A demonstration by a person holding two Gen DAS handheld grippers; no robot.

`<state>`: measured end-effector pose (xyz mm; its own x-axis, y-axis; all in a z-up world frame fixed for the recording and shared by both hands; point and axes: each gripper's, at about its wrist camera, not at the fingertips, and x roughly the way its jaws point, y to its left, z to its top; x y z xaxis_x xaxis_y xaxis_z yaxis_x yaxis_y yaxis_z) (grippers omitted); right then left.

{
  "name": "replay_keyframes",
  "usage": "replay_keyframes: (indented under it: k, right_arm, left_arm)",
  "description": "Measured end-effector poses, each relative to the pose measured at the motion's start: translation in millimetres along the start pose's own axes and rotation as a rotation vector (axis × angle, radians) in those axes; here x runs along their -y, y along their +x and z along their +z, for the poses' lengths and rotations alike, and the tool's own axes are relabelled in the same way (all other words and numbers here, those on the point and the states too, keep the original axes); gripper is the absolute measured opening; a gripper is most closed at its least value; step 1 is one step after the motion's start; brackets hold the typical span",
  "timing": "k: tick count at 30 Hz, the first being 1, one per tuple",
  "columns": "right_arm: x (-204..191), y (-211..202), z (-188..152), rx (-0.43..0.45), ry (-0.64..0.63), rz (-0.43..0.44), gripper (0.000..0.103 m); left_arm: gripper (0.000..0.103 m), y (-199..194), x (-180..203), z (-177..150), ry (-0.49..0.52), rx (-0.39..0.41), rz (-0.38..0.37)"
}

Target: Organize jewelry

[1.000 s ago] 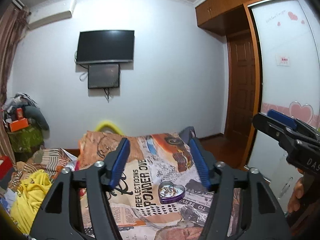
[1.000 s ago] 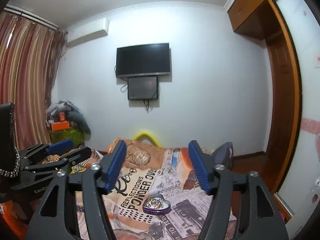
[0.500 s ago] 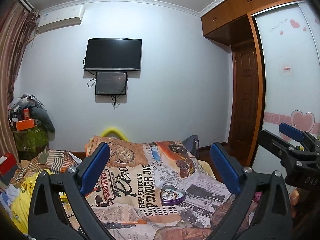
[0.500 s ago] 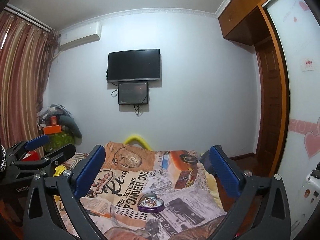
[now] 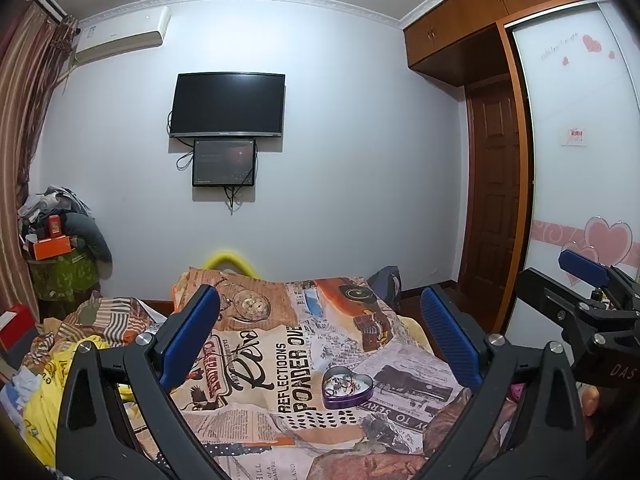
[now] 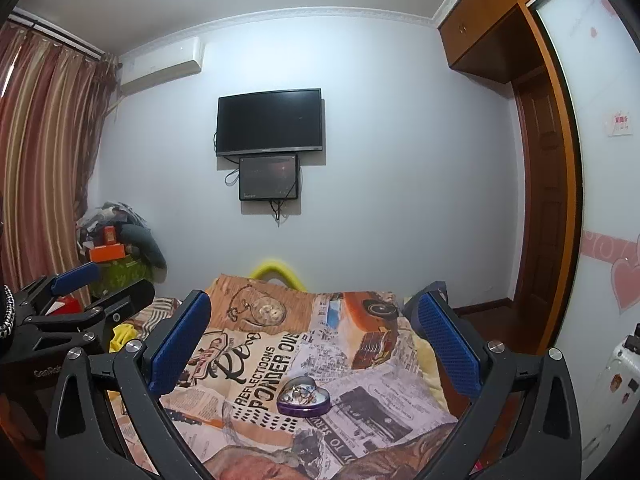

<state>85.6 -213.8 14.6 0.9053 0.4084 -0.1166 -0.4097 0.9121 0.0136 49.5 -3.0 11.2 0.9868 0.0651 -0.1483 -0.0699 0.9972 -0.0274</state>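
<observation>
A purple heart-shaped tin [image 5: 347, 387] with small jewelry pieces inside lies open on the printed bedspread [image 5: 280, 360]. My left gripper [image 5: 320, 340] is wide open and empty, held above and short of the tin. In the right wrist view the tin [image 6: 304, 396] sits between the blue pads of my right gripper [image 6: 314, 344], which is also wide open, empty and apart from it. Each gripper shows at the edge of the other's view, the right one [image 5: 580, 292] on the right and the left one [image 6: 80, 296] on the left.
A pile of yellow and striped clothes [image 5: 60, 360] lies left of the bed. A cluttered stand [image 5: 60, 248] is by the curtain. A TV [image 5: 228, 104] hangs on the far wall. A wooden door [image 5: 496, 200] and wardrobe panel [image 5: 580, 160] stand to the right.
Both grippers opened from a narrow gap to wide open. Both views tilted up slightly and steadied, with the tin staying in place on the bed.
</observation>
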Motion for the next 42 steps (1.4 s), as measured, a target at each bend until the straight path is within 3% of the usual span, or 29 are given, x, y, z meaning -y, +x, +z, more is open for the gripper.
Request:
replay_keyframes:
  k: [42]
  right_arm:
    - [-0.9, -4.2, 1.0, -0.025, 0.009, 0.004, 0.103]
  left_arm:
    - [0.103, 2.6, 3.2, -0.8, -0.018, -0.025, -0.023]
